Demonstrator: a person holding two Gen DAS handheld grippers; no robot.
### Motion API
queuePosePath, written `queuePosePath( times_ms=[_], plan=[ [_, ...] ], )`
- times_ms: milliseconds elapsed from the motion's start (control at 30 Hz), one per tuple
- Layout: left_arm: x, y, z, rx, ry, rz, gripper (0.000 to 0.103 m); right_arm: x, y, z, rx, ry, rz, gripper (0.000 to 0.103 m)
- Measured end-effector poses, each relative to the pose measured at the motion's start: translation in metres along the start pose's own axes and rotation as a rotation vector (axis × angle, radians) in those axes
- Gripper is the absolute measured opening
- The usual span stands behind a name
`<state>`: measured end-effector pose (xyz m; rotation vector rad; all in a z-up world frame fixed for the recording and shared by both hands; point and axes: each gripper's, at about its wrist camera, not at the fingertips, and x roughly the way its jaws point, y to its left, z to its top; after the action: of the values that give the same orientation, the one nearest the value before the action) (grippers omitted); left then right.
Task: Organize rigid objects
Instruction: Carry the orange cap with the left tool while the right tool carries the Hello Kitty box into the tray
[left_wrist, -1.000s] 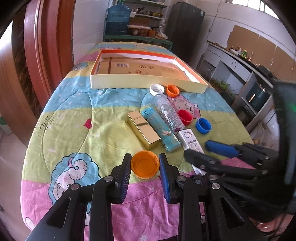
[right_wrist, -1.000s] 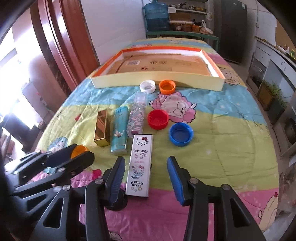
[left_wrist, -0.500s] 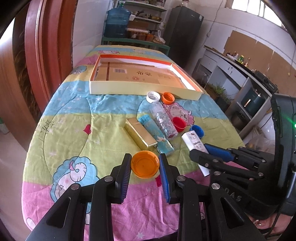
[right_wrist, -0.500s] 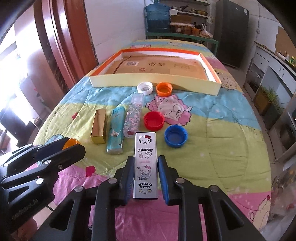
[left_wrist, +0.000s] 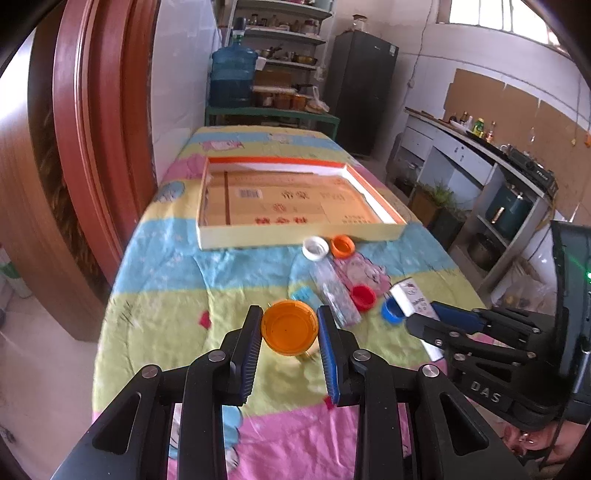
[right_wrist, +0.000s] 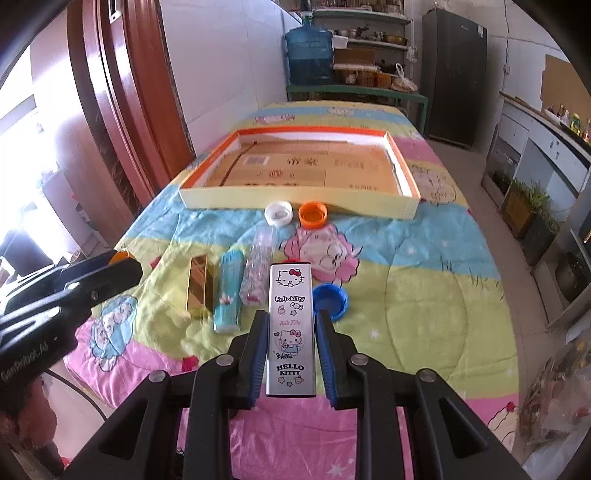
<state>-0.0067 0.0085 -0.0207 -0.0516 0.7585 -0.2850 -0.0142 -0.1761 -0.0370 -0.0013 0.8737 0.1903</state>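
At the left, the left gripper (left_wrist: 290, 334) pinches a large orange cap (left_wrist: 290, 326) between its blue pads, the cap's open side facing the camera and held clear above the patterned blanket (left_wrist: 166, 280) that covers the table. In the right wrist view the same cap shows only as an orange sliver (right_wrist: 120, 256) behind the dark fingers at the left edge.

On the blanket, from the left, lie a gold box (right_wrist: 199, 288), a teal case (right_wrist: 229, 291) just beside it, and a clear tube with speckled contents (right_wrist: 258, 269), all lengthwise and close together. Beyond the tube, near the tray's front wall, sit a white cap (right_wrist: 279, 213) and a small orange cap (right_wrist: 313, 214), side by side. A red cap (left_wrist: 363, 297) rests right of the tube, with a blue cap (right_wrist: 330, 299) near it.

The right gripper (right_wrist: 291, 347) is pressed against the long sides of a white Hello Kitty tin (right_wrist: 291, 325), which points away from the camera and is raised off the blanket.

At the far end lies a shallow cardboard tray (right_wrist: 295, 197) with cream walls and an orange rim, its floor lined with printed cardboard. Behind the table stand a blue water jug (right_wrist: 309, 55) and a dark fridge (right_wrist: 454, 74).
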Motion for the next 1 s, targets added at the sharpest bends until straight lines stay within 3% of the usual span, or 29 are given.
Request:
queuePosePath(
  times_ms=[767,1000],
  plan=[
    [0.038,0.004,0.087,-0.015,-0.061,0.11,0.03,0.008,-0.012,0.072,-0.02,-0.122,-0.052,0.026],
    [0.065,0.016,0.116,-0.041,-0.057,0.141,0.03,0.02,-0.024,0.104,-0.018,-0.141,-0.051,0.026]
  ],
)
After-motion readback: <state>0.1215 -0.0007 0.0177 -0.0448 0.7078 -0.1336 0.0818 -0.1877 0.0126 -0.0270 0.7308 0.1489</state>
